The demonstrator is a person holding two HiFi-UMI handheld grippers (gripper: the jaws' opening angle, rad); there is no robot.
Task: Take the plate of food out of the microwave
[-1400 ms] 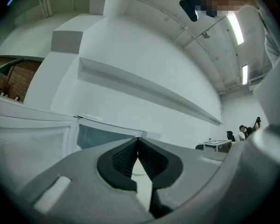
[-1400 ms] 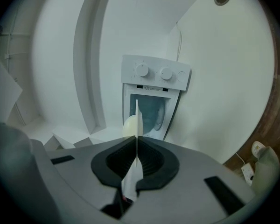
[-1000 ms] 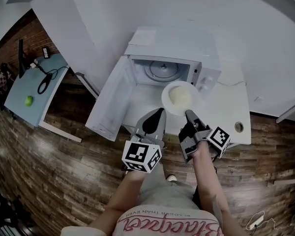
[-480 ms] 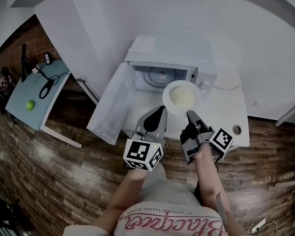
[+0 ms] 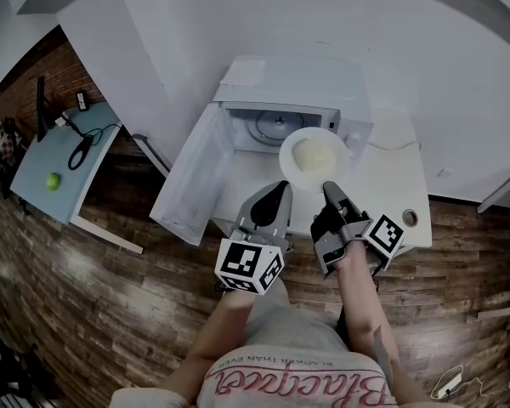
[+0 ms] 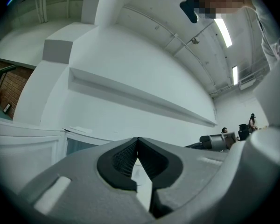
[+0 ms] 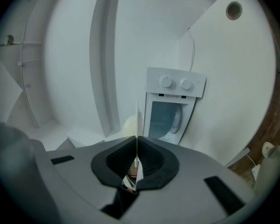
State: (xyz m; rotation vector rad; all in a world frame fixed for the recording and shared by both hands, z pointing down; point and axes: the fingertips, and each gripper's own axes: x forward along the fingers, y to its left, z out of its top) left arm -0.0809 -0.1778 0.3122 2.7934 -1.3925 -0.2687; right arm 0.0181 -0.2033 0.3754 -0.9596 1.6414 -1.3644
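A white plate [image 5: 314,158] with a pale mound of food hangs in front of the open microwave [image 5: 293,87], above the white table [image 5: 391,198]. My right gripper [image 5: 328,185] is shut on the plate's near rim. In the right gripper view the plate [image 7: 137,118] shows edge-on as a thin line pinched between the pads of the right gripper [image 7: 136,138], with the microwave [image 7: 170,111] behind it. My left gripper [image 5: 280,187] hovers just left of the plate, shut and holding nothing. The left gripper [image 6: 138,140] has its pads meeting.
The microwave door [image 5: 191,181] stands swung wide to the left, and the glass turntable [image 5: 276,127] inside is bare. A cable hole [image 5: 410,219] is in the table's right corner. A pale blue side table [image 5: 34,164] with a green ball [image 5: 53,180] stands far left on wood flooring.
Both grippers have risen a little. The plate went up with the right gripper and now sits slightly nearer the microwave opening in the head view.
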